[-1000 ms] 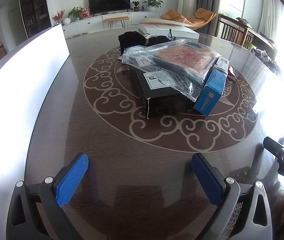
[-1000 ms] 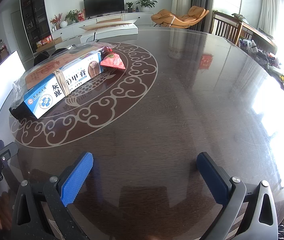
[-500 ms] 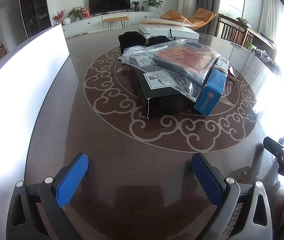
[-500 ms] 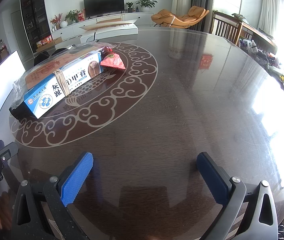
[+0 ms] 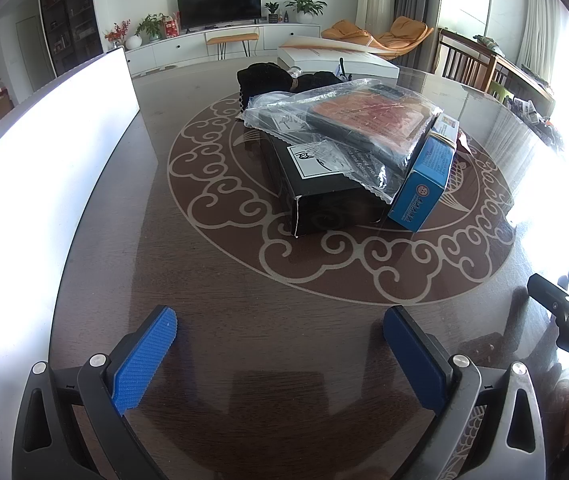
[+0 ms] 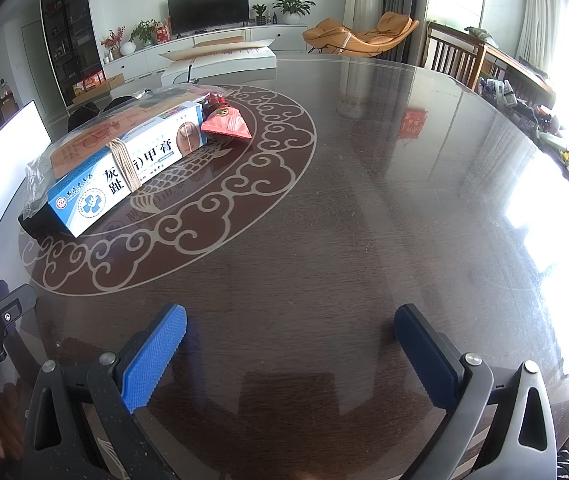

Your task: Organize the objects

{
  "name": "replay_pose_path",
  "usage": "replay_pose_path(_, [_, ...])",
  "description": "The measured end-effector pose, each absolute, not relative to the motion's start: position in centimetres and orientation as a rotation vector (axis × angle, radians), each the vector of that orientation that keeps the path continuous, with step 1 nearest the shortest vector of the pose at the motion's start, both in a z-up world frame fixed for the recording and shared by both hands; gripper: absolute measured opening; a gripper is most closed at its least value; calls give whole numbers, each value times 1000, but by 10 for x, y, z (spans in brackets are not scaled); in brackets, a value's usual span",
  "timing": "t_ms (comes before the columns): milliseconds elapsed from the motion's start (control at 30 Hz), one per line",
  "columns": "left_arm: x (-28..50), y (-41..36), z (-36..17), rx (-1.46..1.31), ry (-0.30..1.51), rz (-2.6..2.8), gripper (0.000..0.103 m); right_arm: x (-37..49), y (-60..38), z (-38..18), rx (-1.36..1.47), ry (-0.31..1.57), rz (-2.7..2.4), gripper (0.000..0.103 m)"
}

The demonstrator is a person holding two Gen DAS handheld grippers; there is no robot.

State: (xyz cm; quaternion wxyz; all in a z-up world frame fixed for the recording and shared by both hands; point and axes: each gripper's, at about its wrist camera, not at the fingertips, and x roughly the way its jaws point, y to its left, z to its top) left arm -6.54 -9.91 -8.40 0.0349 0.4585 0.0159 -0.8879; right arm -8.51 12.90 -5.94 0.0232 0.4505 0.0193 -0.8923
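The left gripper (image 5: pixel 280 334) hangs low over the dark table (image 5: pixel 244 320), its two blue-padded fingers (image 5: pixel 146 358) spread wide with nothing between them. Ahead, on the table's pale scroll pattern, sits a black box (image 5: pixel 324 196) — a clear plastic bag (image 5: pixel 344 120) with a reddish flat item inside lies across its top. A blue carton (image 5: pixel 424 184) leans against the box's right side, touching it. A white panel (image 5: pixel 44 160) stands along the left edge. At the far right, part of the right gripper (image 5: pixel 564 312) shows — its fingers mostly out of frame.

Both wrist views low, forward-facing, sharing blue box (image 5: pixel 422 184)
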Motion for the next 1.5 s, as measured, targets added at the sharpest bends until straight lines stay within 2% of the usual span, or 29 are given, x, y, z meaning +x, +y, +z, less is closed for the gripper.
replay_pose_path(667, [-66,-100,-84,1445,29,-2731,103,-85,129,-59,1393,59,-2761,103])
replay_pose_path(1133, [-37,-128,-84,1417,39,-2730,103,-93,125,-59,1424,66,-2739,103])
replay_pose_path(1200, [-37,-128,-85,1416,38,-2732,103,-104,121,-55,1509,-2,-2686,103])
replay_pose_path(1267, [-37,-128,-85,1416,39,-2733,103,-115,110,-40,1465,-193,-2597,94])
replay_pose_path(1400, [-37,-128,-85,1416,39,-2733,103,-149,66,-7,1356,-376,-2505,94])
replay_pose_path(1500, [-37,-128,-85,1417,40,-2735,103,-179,35,-14,1420,-382,-2448,90])
